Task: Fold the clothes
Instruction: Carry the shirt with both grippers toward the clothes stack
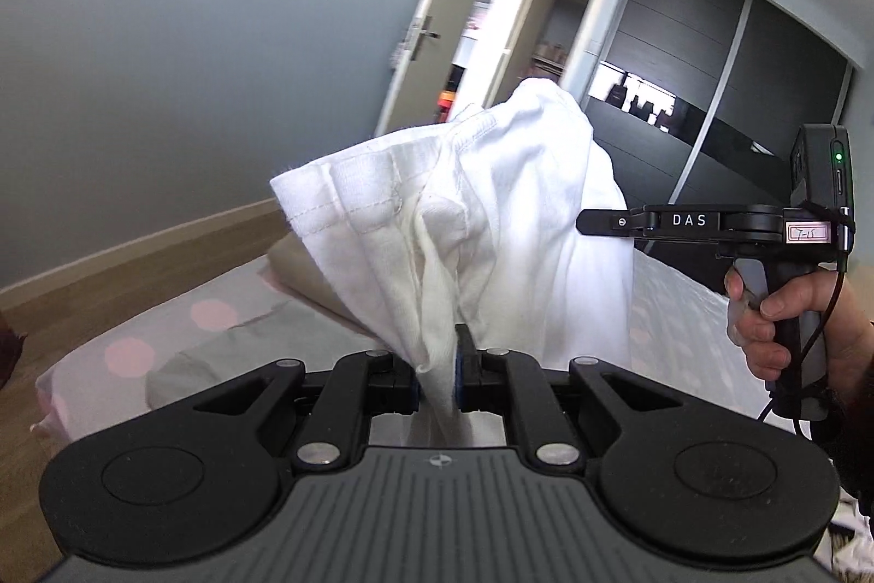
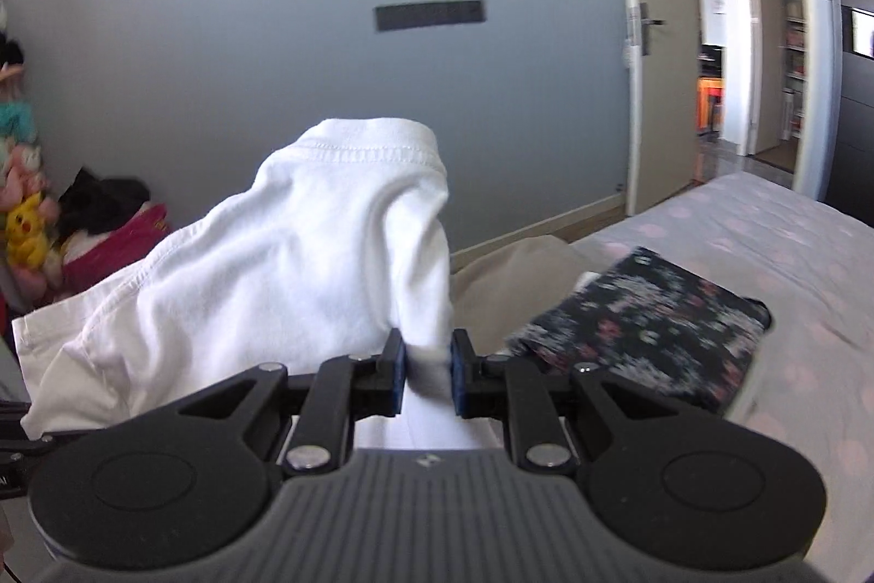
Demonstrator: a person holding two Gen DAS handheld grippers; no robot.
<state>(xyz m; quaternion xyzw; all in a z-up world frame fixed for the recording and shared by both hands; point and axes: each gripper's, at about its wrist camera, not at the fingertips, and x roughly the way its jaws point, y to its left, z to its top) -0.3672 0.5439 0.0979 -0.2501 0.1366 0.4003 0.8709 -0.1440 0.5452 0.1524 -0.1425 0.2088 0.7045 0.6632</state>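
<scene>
A white garment (image 1: 480, 211) is lifted above the bed, bunched and draped between both grippers. My left gripper (image 1: 437, 364) is shut on a gathered fold of it, the cloth rising from the pads. In the right wrist view the same white garment (image 2: 306, 255) billows up with a stitched hem on top, and my right gripper (image 2: 427, 364) is shut on a thick fold of it. From the left wrist view, the right gripper's body shows at the far right, held by a person's hand (image 1: 765, 321); its fingertips are hidden behind the cloth.
The bed (image 2: 792, 244) has a grey sheet with pink dots. A folded dark floral garment (image 2: 655, 321) lies on it to the right, beside a beige cloth (image 2: 513, 277). Soft toys and clothes (image 2: 54, 233) pile up at the left wall. A doorway (image 2: 737, 36) stands open.
</scene>
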